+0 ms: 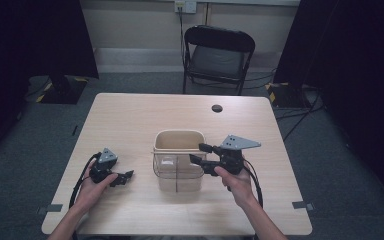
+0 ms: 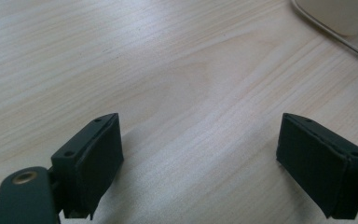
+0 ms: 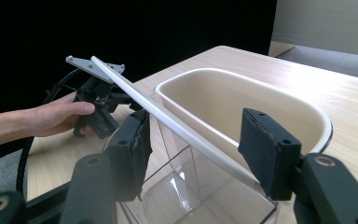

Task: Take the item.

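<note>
A clear plastic box (image 1: 177,172) stands mid-table with a beige tub (image 1: 179,140) directly behind it. A thin white handle bar (image 3: 168,122) lies slantwise over the box's open top. My right gripper (image 1: 198,153) reaches in from the right at the box's rim. In the right gripper view its jaws (image 3: 193,140) stand apart with the bar running between them, and neither pad visibly presses on it. My left gripper (image 1: 126,177) rests low over bare table left of the box, open with nothing between its jaws (image 2: 200,154). The tub's corner (image 2: 335,16) shows at the top right of the left gripper view.
A black folding chair (image 1: 219,55) stands beyond the table's far edge. A dark cable hole (image 1: 217,108) sits in the tabletop behind the tub. Black curtains hang at both sides. Bare wood lies left and right of the box.
</note>
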### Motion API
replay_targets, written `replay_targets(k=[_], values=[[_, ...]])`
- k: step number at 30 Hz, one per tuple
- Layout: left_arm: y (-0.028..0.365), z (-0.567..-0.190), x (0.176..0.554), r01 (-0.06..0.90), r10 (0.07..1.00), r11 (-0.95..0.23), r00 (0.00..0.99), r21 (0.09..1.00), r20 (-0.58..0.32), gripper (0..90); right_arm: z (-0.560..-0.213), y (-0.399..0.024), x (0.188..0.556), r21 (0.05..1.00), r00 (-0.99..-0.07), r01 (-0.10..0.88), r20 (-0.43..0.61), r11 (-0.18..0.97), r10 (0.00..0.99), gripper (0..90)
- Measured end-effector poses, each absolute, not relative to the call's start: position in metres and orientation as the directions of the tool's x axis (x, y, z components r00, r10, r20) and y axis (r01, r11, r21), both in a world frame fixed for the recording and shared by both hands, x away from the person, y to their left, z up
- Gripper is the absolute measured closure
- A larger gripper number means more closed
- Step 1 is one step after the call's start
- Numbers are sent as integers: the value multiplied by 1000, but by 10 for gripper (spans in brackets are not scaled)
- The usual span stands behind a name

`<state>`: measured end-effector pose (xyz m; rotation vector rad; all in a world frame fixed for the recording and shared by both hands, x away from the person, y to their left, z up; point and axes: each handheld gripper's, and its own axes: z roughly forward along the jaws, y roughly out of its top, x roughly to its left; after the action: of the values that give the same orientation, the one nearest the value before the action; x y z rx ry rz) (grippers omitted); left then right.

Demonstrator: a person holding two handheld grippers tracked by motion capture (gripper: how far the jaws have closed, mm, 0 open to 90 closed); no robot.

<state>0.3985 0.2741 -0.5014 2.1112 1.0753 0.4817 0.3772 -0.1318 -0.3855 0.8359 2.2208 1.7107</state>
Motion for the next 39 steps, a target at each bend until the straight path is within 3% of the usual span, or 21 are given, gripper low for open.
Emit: replay_targets(k=[39], values=[[274, -501, 398, 548, 811, -403, 584, 733, 9, 137, -375, -127, 388, 945, -810, 298, 178, 132, 559, 485]])
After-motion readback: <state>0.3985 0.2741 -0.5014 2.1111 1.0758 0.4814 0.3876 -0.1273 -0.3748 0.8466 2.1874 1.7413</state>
